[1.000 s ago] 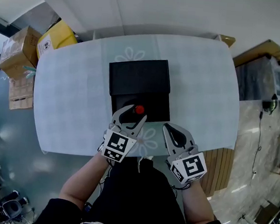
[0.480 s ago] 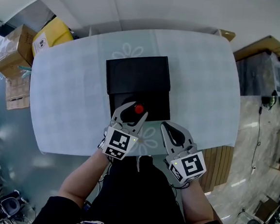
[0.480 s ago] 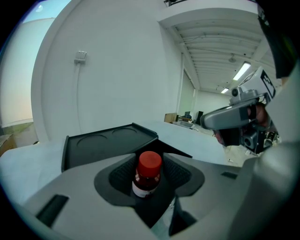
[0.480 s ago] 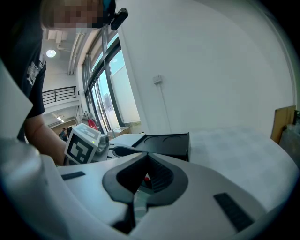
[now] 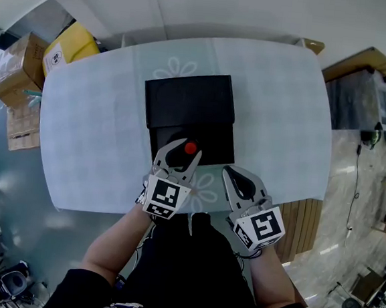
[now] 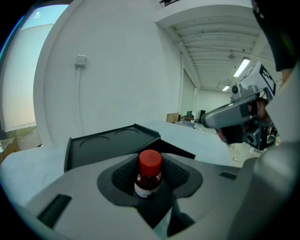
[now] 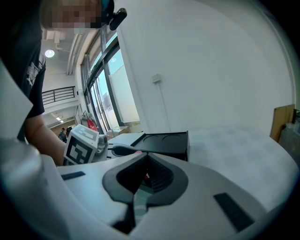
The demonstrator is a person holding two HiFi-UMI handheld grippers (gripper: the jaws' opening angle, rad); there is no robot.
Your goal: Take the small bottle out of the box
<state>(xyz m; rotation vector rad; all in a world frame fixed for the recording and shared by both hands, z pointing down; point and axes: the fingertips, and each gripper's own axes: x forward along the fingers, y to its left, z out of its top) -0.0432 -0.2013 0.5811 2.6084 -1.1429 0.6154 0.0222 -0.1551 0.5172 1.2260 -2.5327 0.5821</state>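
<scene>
Pale table (image 5: 103,108) ringed by stored goods in a bright workroom

Brown cardboard boxes (image 5: 19,68) and 1 yellow box (image 5: 71,44) stand off the table's far-left corner, with a flat carton (image 5: 26,129) just beside its left edge. A dark cabinet (image 5: 358,107) stands off the table's right end, and a cable (image 5: 356,191) trails over the floor near it. Wooden slats (image 5: 303,233) show beside the table's near-right corner. 2 faint flower prints (image 5: 179,71) mark the tabletop.

Black box (image 5: 189,101), small bottle (image 6: 149,177) — red cap, white label, pale flower-print table (image 5: 95,121)
</scene>
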